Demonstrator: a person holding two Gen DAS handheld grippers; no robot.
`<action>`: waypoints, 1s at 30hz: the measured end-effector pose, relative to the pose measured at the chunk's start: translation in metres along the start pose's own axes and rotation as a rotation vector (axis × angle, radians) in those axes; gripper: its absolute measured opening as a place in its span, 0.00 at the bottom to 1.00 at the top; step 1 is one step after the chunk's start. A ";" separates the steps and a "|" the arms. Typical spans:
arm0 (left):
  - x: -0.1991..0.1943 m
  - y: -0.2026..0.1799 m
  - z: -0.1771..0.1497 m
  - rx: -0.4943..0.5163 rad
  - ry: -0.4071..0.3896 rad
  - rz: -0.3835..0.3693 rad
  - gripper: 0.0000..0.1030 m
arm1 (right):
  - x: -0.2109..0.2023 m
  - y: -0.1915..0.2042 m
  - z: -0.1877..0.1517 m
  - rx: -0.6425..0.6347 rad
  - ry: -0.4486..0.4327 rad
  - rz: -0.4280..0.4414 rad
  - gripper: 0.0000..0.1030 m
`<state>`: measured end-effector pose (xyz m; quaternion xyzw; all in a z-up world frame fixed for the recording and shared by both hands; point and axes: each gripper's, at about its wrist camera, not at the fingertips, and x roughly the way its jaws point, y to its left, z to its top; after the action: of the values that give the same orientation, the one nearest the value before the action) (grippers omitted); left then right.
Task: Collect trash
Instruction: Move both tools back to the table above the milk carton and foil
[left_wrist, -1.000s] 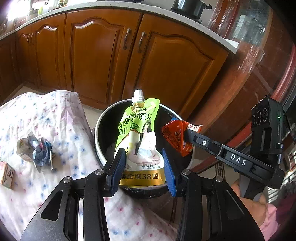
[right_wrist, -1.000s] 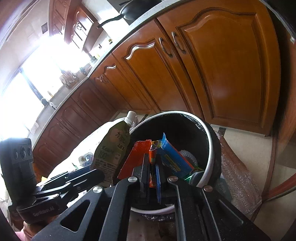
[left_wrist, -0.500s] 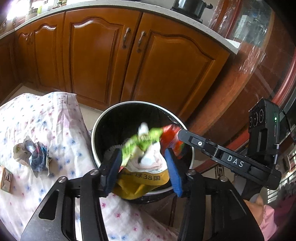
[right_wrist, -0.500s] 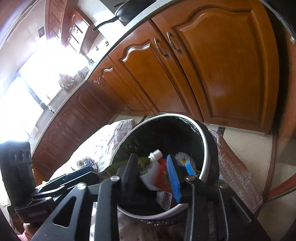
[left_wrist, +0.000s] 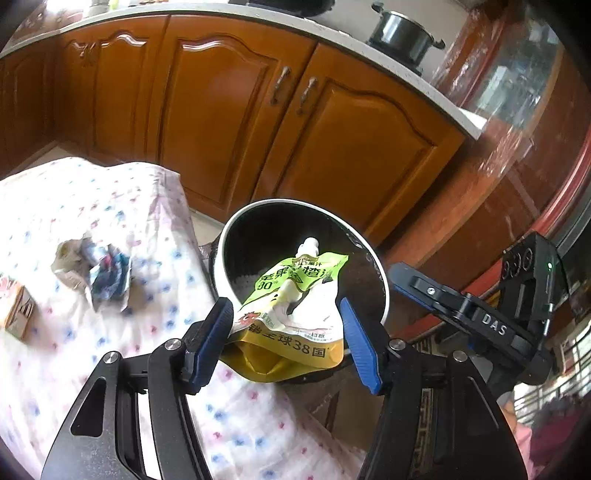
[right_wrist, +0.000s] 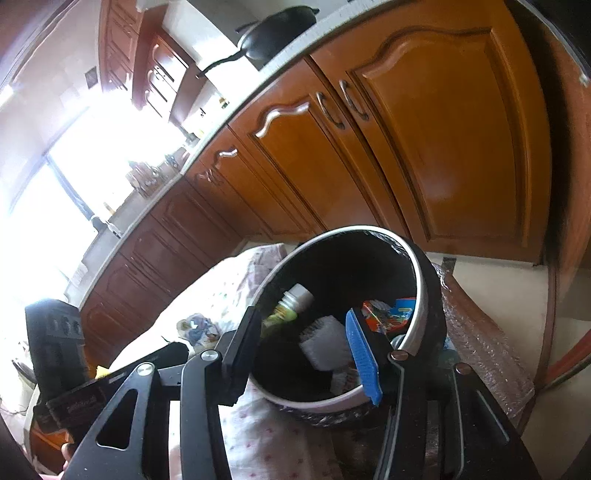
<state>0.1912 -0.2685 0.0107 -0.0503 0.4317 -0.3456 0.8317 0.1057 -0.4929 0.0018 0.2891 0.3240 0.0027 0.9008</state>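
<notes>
A black trash bin (left_wrist: 229, 236) with a white rim stands beside the cloth-covered table. A green and yellow drink pouch (left_wrist: 295, 314) with a white cap lies over the bin's near rim, tipping inward. My left gripper (left_wrist: 286, 339) is open, its blue pads on either side of the pouch's base with gaps showing. My right gripper (right_wrist: 304, 350) is open over the bin (right_wrist: 421, 280). In the right wrist view the pouch's cap (right_wrist: 297, 295), an orange snack wrapper (right_wrist: 388, 314) and white tissue (right_wrist: 325, 343) lie inside the bin.
A crumpled wrapper (left_wrist: 96, 273) and a small cardboard box (left_wrist: 16, 310) lie on the flowered tablecloth (left_wrist: 92, 206) to the left. Wooden cabinets (left_wrist: 221, 110) stand behind the bin. The right gripper's body (left_wrist: 480, 321) is at the right of the left wrist view.
Both grippers opened. The orange wrapper dropped from the right gripper into the bin. The pouch left the left gripper's hold and tipped over the bin's rim.
</notes>
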 end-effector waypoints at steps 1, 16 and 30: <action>-0.003 0.002 0.000 -0.013 -0.013 -0.010 0.61 | -0.003 0.001 -0.001 -0.001 -0.011 -0.003 0.49; -0.016 0.003 -0.003 -0.006 -0.039 -0.007 0.63 | -0.020 0.014 -0.008 -0.006 -0.034 0.022 0.53; -0.067 0.106 -0.056 -0.207 -0.042 0.164 0.65 | 0.038 0.078 -0.045 -0.137 0.124 0.125 0.70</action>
<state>0.1796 -0.1355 -0.0189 -0.1078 0.4502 -0.2291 0.8563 0.1234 -0.3976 -0.0079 0.2457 0.3596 0.0990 0.8947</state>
